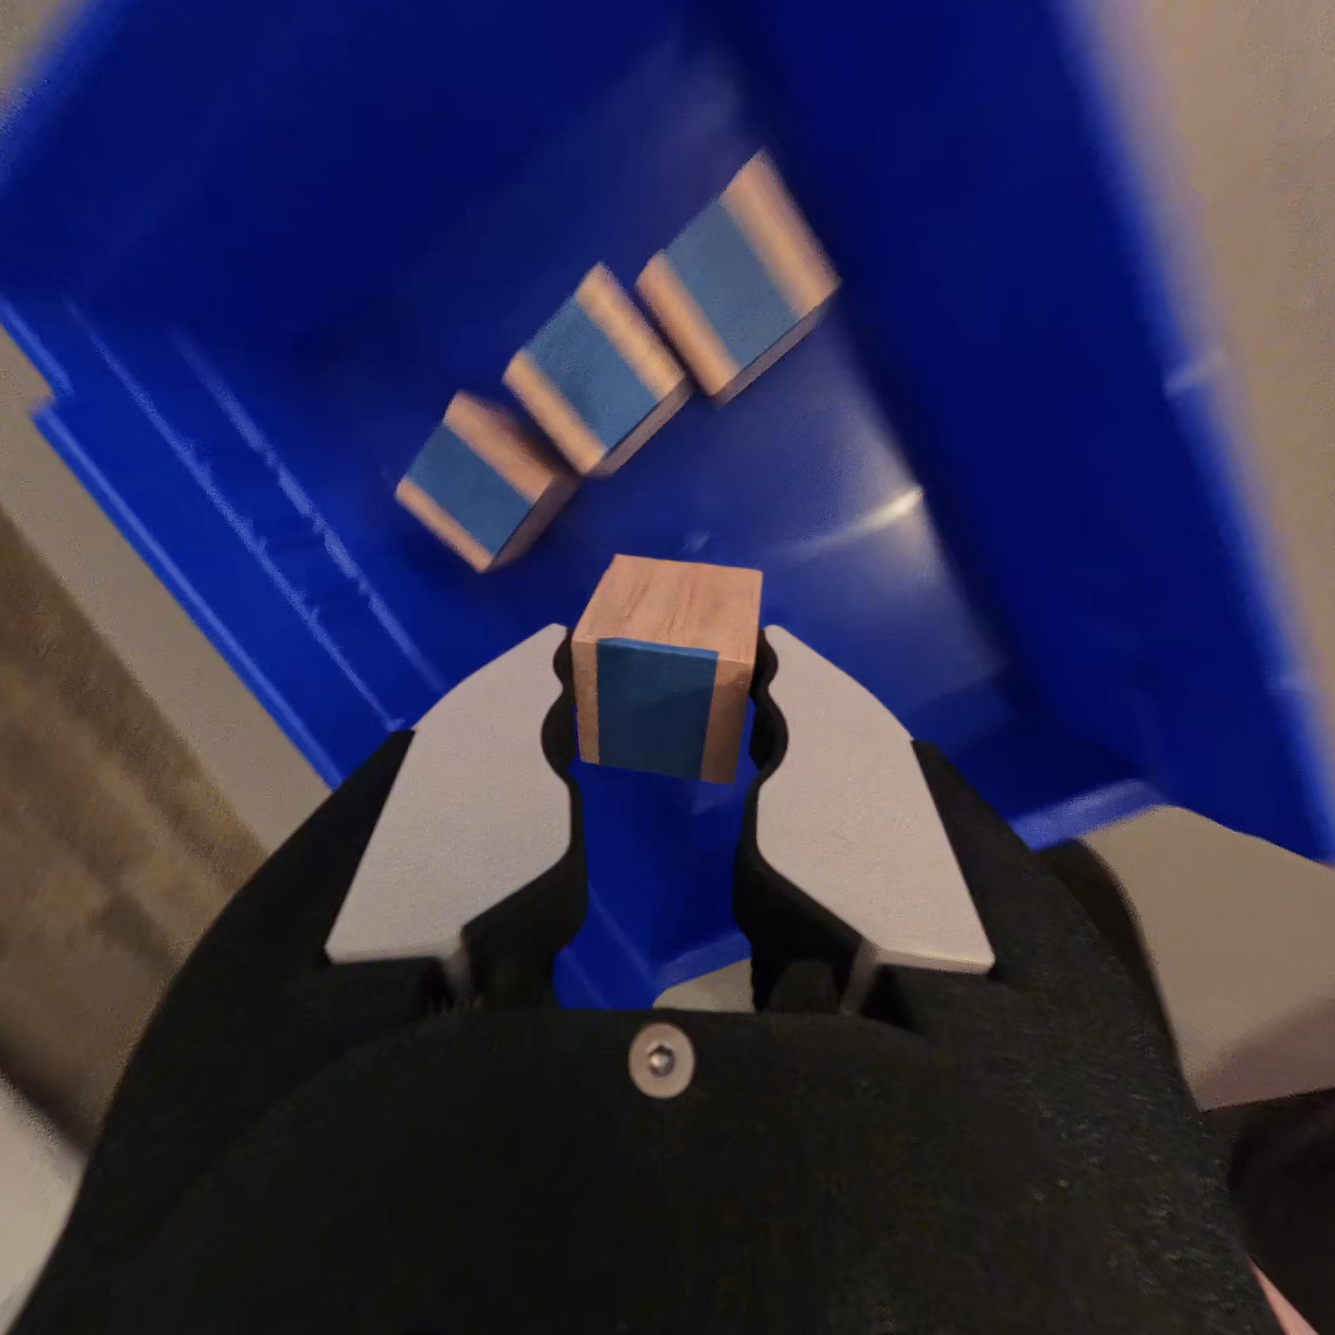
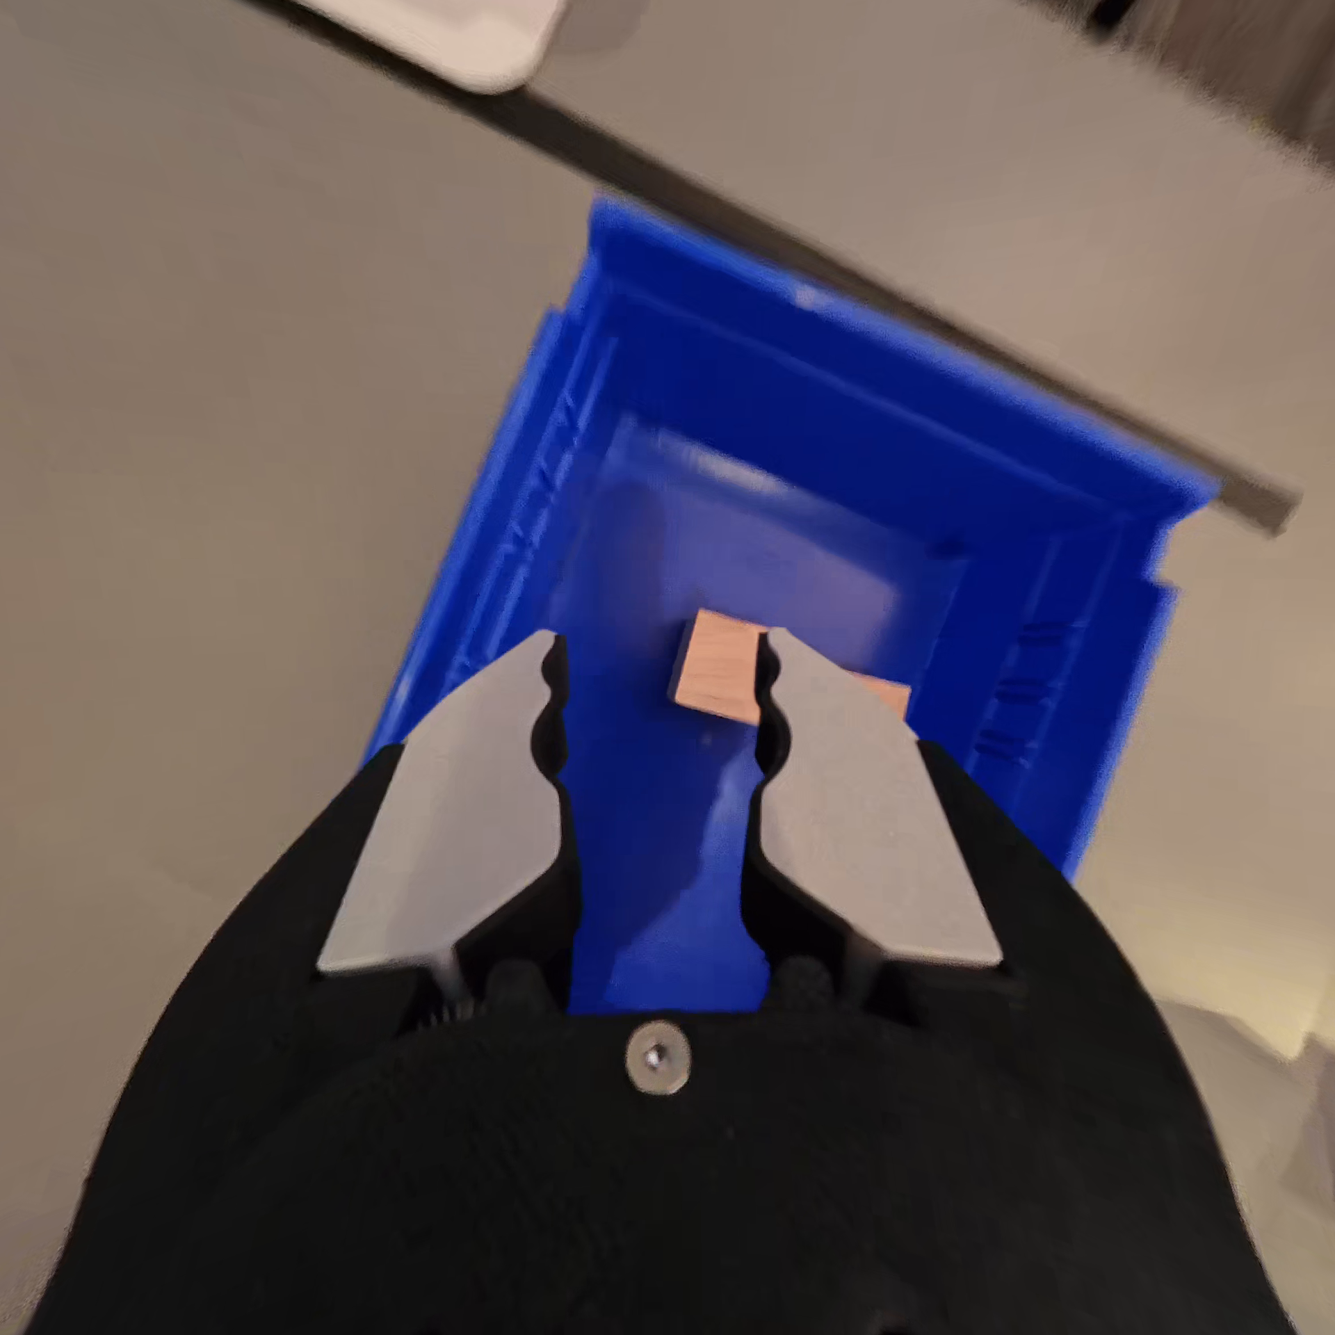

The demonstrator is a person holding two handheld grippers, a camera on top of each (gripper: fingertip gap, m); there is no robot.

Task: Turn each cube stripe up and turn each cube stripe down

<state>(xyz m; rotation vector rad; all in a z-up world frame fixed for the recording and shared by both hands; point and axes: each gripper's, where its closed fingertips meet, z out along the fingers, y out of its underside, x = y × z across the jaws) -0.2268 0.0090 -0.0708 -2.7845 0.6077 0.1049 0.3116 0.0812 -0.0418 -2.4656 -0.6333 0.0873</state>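
My left gripper (image 1: 661, 654) is shut on a wooden cube (image 1: 664, 672) and holds it above the floor of a blue bin (image 1: 289, 217). The held cube's blue stripe faces the camera and its top face is plain wood. Three more wooden cubes lie in a diagonal row on the bin floor, stripes up: near (image 1: 480, 480), middle (image 1: 596, 368), far (image 1: 737, 278). My right gripper (image 2: 661, 643) is open and empty above a second blue bin (image 2: 758, 376). Two plain-faced cubes lie on that bin's floor: one (image 2: 719, 675) beside the right finger, another (image 2: 885, 697) mostly hidden behind it.
Both bins stand on a pale grey table (image 2: 217, 361). A dark strip (image 2: 795, 238) runs across the table behind the right bin. A white object (image 2: 462, 36) lies at the far top left. The left bin's walls rise around the cubes.
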